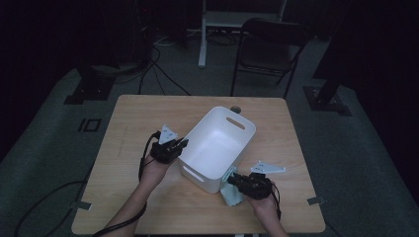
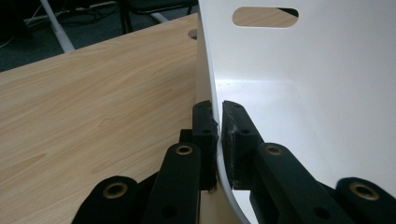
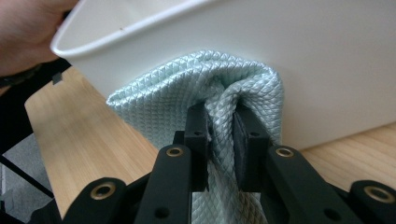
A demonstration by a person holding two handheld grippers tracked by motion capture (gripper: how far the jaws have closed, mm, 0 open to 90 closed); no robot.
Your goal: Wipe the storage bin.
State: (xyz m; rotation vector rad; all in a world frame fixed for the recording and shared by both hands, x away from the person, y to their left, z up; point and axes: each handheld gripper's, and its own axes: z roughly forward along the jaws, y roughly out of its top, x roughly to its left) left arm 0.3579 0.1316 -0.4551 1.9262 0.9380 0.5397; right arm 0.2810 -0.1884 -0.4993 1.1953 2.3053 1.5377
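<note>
A white plastic bin with handle slots sits tilted on the wooden table. My left gripper is shut on the bin's near-left rim, one jaw outside the wall and one inside. My right gripper is shut on a pale green quilted cloth, which hangs bunched between the jaws. In the right gripper view the cloth presses against the bin's outer wall.
The wooden table has bare room at its left and far side. A black folding chair and a white table leg stand beyond it on the grey floor. Cables trail on the floor at the left.
</note>
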